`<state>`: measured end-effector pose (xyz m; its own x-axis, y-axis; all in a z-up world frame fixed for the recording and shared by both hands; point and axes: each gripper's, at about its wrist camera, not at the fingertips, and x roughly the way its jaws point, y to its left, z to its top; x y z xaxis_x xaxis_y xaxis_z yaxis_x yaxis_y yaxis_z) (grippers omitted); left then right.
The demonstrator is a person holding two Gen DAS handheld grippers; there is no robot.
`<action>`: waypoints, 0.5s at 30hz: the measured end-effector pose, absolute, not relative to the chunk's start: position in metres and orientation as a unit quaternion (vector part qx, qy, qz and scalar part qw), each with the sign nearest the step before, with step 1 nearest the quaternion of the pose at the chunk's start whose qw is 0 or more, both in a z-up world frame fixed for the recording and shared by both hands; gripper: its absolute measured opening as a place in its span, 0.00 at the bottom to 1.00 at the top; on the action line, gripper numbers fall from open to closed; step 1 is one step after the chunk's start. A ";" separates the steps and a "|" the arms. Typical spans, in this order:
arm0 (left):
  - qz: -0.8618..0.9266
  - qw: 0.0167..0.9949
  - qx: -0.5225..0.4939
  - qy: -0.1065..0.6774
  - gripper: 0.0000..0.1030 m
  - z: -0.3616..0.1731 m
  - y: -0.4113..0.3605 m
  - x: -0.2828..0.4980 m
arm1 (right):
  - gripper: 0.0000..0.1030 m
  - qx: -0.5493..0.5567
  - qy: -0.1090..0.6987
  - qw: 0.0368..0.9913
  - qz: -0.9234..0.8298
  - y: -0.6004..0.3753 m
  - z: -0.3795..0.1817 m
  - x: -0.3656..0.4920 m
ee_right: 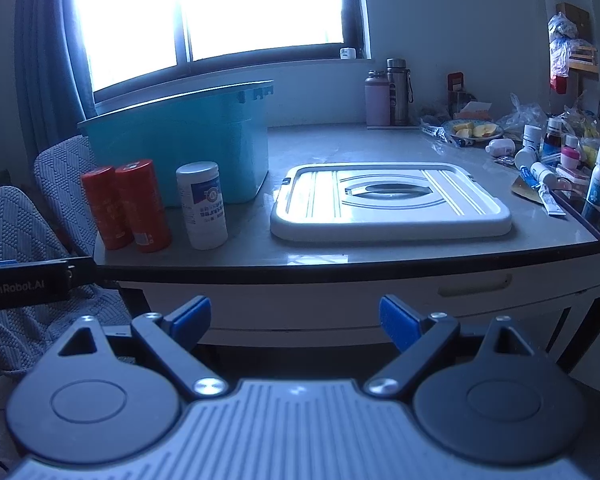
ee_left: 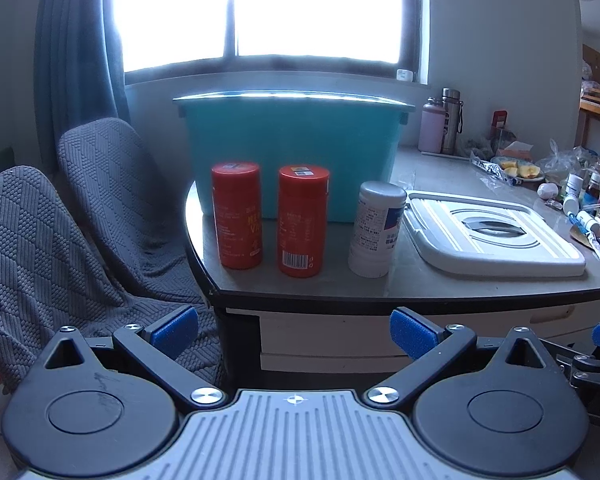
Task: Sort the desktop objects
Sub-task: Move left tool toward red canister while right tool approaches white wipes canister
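Note:
Two red bottles (ee_left: 238, 216) (ee_left: 302, 221) and a white bottle (ee_left: 376, 229) stand upright in a row near the table's front left corner, before a teal bin (ee_left: 292, 148). The bin's white lid (ee_left: 496, 232) lies flat to their right. In the right wrist view the red bottles (ee_right: 106, 208) (ee_right: 142, 206), white bottle (ee_right: 202, 205), teal bin (ee_right: 180, 140) and lid (ee_right: 392, 204) show too. My left gripper (ee_left: 294, 334) is open and empty, below and short of the table edge. My right gripper (ee_right: 295, 322) is open and empty, also short of the table.
Several small bottles and tubes (ee_right: 548, 160) clutter the table's right side, with a plate of fruit slices (ee_right: 474, 131) and two flasks (ee_right: 388, 94) at the back. Chairs with grey covers (ee_left: 100, 200) stand left of the table. The left gripper's body (ee_right: 32, 284) shows at the left edge.

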<state>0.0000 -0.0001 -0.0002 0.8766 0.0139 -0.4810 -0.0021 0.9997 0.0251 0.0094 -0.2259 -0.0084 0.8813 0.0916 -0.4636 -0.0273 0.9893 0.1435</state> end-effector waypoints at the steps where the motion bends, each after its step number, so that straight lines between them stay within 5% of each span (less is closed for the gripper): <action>1: 0.005 0.968 0.011 0.250 1.00 -0.001 0.000 0.000 | 0.89 0.066 0.241 0.968 0.031 -0.226 -0.008 0.009; 15: 0.016 0.972 -0.006 0.233 1.00 0.002 0.022 -0.014 | 0.90 0.059 0.241 0.968 0.031 -0.210 -0.004 0.004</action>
<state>-0.0138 0.0217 0.0023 0.8911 0.0280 -0.4529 -0.0336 0.9994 -0.0043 0.0042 -0.2097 -0.0035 0.8822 0.0882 -0.4626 -0.0314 0.9911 0.1291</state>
